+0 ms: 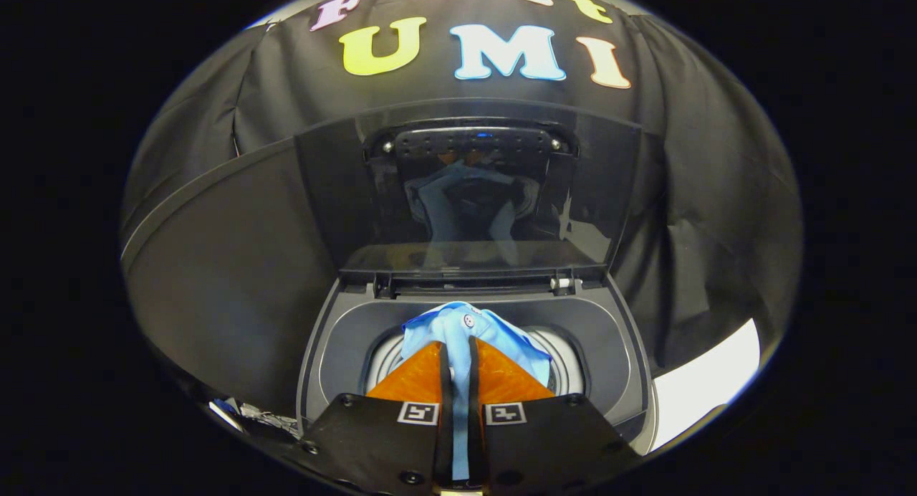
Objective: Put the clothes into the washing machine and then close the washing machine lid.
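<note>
We see our tool (458,353) pinching a light blue garment (466,327) between both fingers, the cloth bunched just ahead of them, over the round drum opening (566,363) of the washing machine (344,338), whose lid (466,195) stands raised behind

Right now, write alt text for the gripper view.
The hand-held gripper is shut on a light blue shirt, holding it over the open drum of a top-loading washing machine. The glass lid stands raised behind.
</note>
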### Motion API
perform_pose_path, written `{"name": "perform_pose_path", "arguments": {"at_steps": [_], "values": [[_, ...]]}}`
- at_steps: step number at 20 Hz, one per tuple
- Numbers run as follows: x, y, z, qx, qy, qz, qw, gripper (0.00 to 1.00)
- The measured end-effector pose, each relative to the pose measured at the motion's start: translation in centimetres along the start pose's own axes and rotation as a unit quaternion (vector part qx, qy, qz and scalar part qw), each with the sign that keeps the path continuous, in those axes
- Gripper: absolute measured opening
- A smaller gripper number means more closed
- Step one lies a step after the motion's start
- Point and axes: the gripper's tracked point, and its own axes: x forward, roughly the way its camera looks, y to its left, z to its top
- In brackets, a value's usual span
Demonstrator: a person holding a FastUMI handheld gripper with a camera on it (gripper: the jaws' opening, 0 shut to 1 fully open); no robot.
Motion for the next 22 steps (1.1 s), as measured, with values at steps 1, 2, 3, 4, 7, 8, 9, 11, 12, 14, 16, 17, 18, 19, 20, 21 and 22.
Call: {"name": "perform_pose_path", "arguments": {"at_steps": [1, 2, 3, 4, 7, 8, 9, 11, 12, 14, 16, 17, 18, 19, 20, 21, 22], "values": [[0.0, 0.0, -0.1, 0.002, 0.002, -0.001, 1.000, 0.13], [-0.1, 0.0, -0.2, 0.004, 0.002, -0.003, 1.000, 0.17], [-0.4, 0.2, 0.3, 0.006, -0.003, 0.001, 1.000, 0.20], [-0.3, 0.0, 0.6, 0.005, -0.007, -0.005, 1.000, 0.31], [-0.5, -0.6, 1.6, 0.001, -0.017, -0.014, 1.000, 0.64], [-0.8, -0.6, 1.9, 0.003, -0.022, -0.015, 1.000, 0.75], [-0.9, -0.6, 2.2, 0.005, -0.025, -0.016, 1.000, 0.86], [-0.9, -0.8, 2.4, 0.008, -0.026, -0.017, 0.999, 0.96], [-1.0, -0.8, 2.5, 0.009, -0.025, -0.017, 0.999, 0.96], [-1.3, -0.7, 2.9, 0.009, -0.029, -0.015, 0.999, 0.96], [-1.8, -0.4, 3.8, 0.008, -0.042, -0.011, 0.999, 0.97], [-2.1, -0.3, 4.5, 0.006, -0.050, -0.009, 0.999, 0.96], [-2.5, -0.2, 5.2, 0.003, -0.059, -0.007, 0.998, 0.96], [-2.8, -0.1, 6.0, 0.000, -0.069, -0.005, 0.998, 0.96], [-3.0, 0.1, 6.7, -0.001, -0.077, -0.003, 0.997, 0.96], [-3.4, 0.3, 7.5, -0.003, -0.088, -0.001, 0.996, 0.96], [-3.7, 0.4, 8.4, -0.004, -0.098, 0.000, 0.995, 0.96]]}}
